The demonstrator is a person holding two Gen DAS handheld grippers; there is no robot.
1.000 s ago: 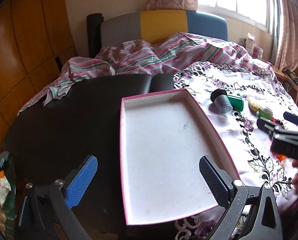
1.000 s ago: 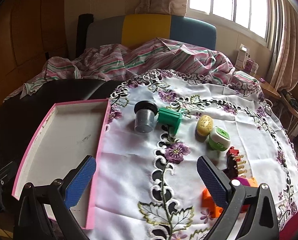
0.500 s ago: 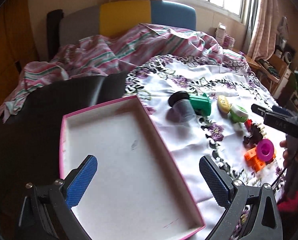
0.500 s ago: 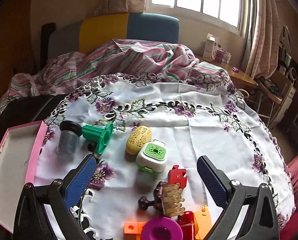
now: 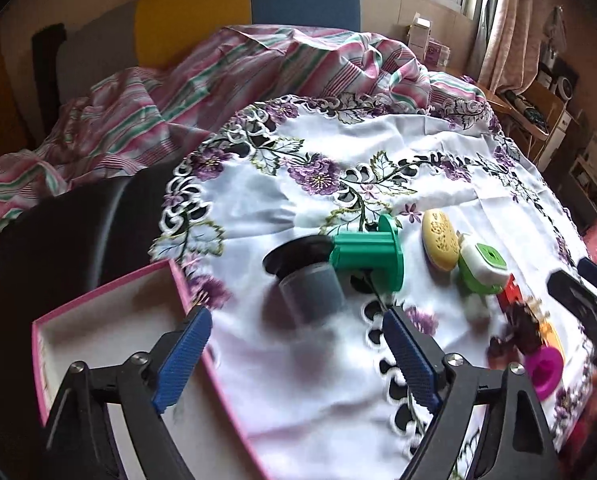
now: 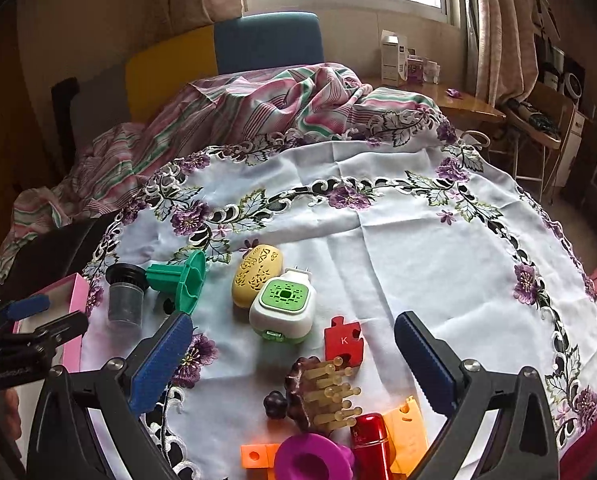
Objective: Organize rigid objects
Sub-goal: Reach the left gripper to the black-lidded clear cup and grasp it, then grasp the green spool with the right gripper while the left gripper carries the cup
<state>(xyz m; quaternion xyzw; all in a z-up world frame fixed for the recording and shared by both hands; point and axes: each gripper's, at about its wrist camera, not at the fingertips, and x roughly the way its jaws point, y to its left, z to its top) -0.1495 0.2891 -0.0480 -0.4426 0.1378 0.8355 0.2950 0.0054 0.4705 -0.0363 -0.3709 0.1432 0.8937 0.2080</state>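
both tongs, left (image 5: 294, 356) and right (image 6: 290, 364), stay wide and hold nothing. the left one has moved from over the pink tray (image 5: 110, 320) at the desk's left edge toward the grey cup (image 5: 310, 292); behind it lies the green spool (image 5: 366, 256).

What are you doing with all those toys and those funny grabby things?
A person holds tongs in each hand, sorting small things on the flowered tablecloth. Both are open and hold nothing. The left tongs hover by the pink tray, pointed at the grey cup and green spool. The right tongs hang over the green-and-white plug-in, red puzzle piece and brush. The part of the tray in view has nothing in it.
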